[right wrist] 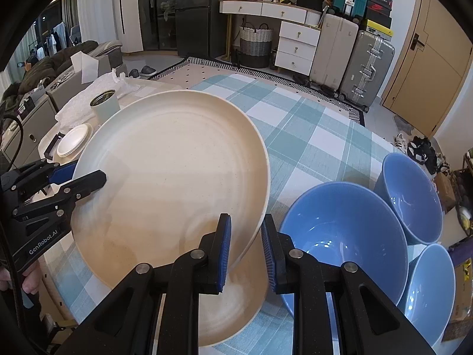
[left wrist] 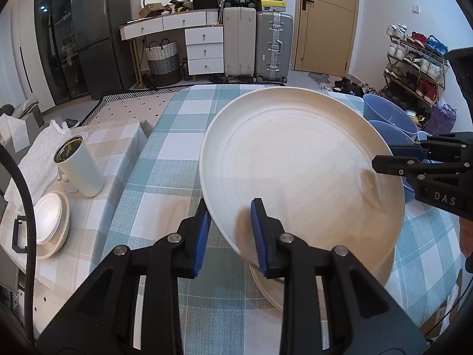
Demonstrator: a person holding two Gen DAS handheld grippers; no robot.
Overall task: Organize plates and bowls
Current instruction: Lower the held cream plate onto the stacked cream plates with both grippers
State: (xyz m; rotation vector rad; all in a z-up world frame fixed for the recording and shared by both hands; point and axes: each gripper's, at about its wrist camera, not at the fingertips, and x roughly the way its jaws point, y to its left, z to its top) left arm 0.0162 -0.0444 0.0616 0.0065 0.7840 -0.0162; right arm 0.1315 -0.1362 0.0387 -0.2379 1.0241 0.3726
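Observation:
A large cream plate (left wrist: 298, 171) is held tilted above the checked tablecloth, over a second cream plate (left wrist: 266, 290) that lies flat below it. My left gripper (left wrist: 230, 230) is shut on its near left rim. My right gripper (right wrist: 245, 245) is shut on its opposite rim; it also shows in the left wrist view (left wrist: 384, 159). The held plate (right wrist: 171, 183) and the lower plate (right wrist: 236, 304) show in the right wrist view, with the left gripper (right wrist: 85, 174) at the far rim. Three blue bowls (right wrist: 340, 236) stand to the right.
A stack of small cream plates (left wrist: 50, 222) and a white tumbler (left wrist: 79, 168) stand on the beige cloth at left, by crumpled plastic (left wrist: 38, 159). The table's right edge (left wrist: 437, 266) drops to the floor. Suitcases, drawers and a shoe rack stand beyond.

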